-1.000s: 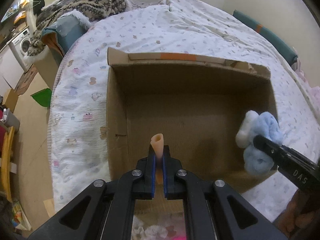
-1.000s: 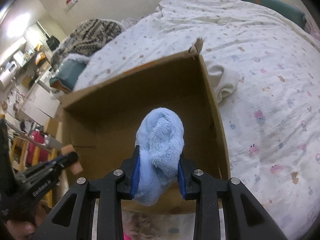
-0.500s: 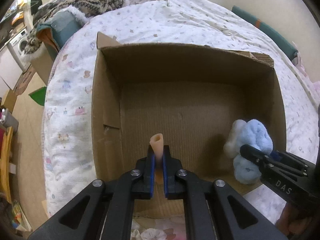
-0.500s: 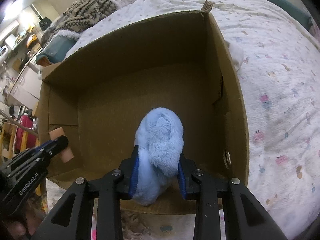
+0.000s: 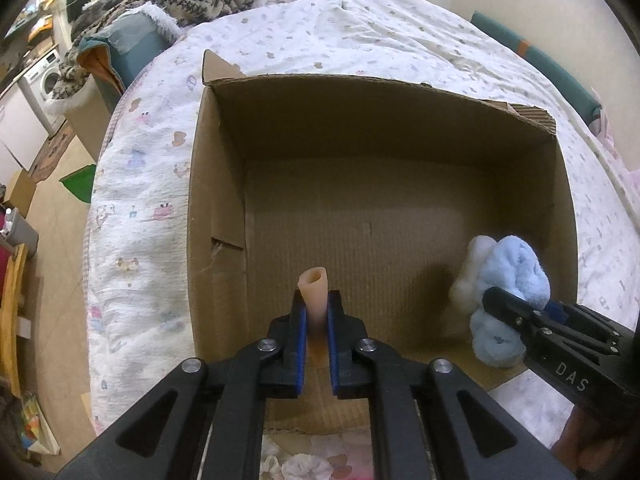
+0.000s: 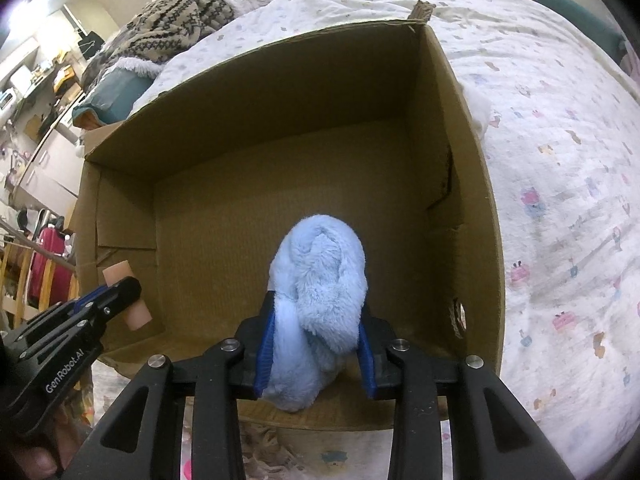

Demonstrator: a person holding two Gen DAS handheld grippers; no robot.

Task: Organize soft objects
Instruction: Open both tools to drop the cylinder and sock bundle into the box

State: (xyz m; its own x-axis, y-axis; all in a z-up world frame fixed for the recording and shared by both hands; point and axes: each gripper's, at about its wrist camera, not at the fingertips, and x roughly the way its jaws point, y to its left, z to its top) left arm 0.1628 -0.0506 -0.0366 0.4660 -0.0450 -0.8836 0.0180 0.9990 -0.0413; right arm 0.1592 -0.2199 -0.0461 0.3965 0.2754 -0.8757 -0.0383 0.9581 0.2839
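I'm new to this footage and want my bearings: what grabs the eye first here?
A big open cardboard box sits on a patterned white bedspread, its floor bare. Over its right side the right gripper clamps a fluffy blue plush; over the left, the left gripper pinches a small peach tube.

We see a matt brown corrugated cardboard box (image 5: 216,216) on a bed (image 5: 132,208) covered in crinkled printed cotton. Our right gripper (image 6: 316,344) is matt black plastic with blue rubbery pads, squeezing a fluffy blue plush (image 6: 320,280). Our left gripper (image 5: 317,320) pinches a smooth, rubbery beige tube (image 5: 314,292).
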